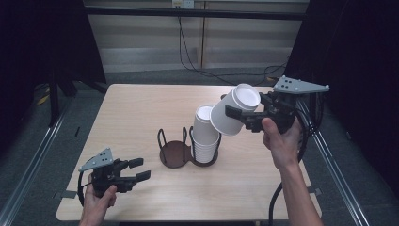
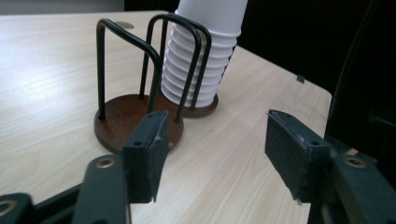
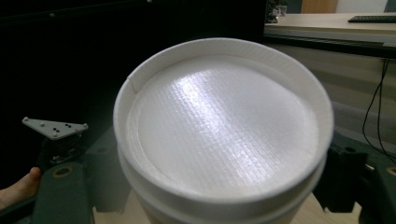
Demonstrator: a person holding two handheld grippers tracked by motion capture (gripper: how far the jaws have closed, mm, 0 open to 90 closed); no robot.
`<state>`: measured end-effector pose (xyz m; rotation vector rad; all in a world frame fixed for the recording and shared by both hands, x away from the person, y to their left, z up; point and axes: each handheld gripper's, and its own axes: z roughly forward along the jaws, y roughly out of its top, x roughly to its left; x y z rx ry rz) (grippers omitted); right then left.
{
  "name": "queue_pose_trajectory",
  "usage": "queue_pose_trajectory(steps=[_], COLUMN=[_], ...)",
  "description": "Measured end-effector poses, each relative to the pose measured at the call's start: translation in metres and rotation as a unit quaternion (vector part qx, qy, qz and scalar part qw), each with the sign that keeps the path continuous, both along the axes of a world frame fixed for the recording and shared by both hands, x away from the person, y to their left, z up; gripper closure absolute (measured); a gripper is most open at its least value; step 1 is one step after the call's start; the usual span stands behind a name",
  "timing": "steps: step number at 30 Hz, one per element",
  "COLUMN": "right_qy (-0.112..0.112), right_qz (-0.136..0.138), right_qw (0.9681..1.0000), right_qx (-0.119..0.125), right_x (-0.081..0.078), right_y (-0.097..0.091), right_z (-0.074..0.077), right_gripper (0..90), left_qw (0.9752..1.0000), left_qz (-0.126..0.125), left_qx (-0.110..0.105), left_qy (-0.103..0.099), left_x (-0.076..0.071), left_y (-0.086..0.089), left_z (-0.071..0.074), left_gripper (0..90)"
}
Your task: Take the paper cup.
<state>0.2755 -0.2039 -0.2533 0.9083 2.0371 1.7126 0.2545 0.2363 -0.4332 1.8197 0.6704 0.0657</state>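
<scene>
High view: right gripper (image 1: pixel 235 114) (tilted) holds cup (image 1: pixel 234 109).

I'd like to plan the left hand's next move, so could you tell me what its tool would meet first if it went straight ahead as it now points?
Probably the empty dark round wooden base with black wire loops, just ahead of the left tool; the stack of white paper cups stands behind it. Depth is uncertain.
</scene>
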Motion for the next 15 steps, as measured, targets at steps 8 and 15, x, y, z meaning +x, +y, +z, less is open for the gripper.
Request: queue_pose_trajectory(steps=[8,15], right_qy=[0.009,0.009], right_qz=[0.009,0.023], right_qw=[0.9999,0.9997], right_qx=[-0.003,0.001], right_x=[-0.012,-0.024], right_y=[0.008,0.011], right_z=[-0.013,-0.02], right_gripper=[21.5,21.7], left_qw=[0.9993,0.9986], left_qz=[-0.029,-0.049], left_qx=[0.015,0.01], left_qy=[0.017,0.02], left_x=[0.0,0.004], left_y=[-0.009,-0.015], left_z=[0.003,0.006], left_gripper=[37.4,24.2])
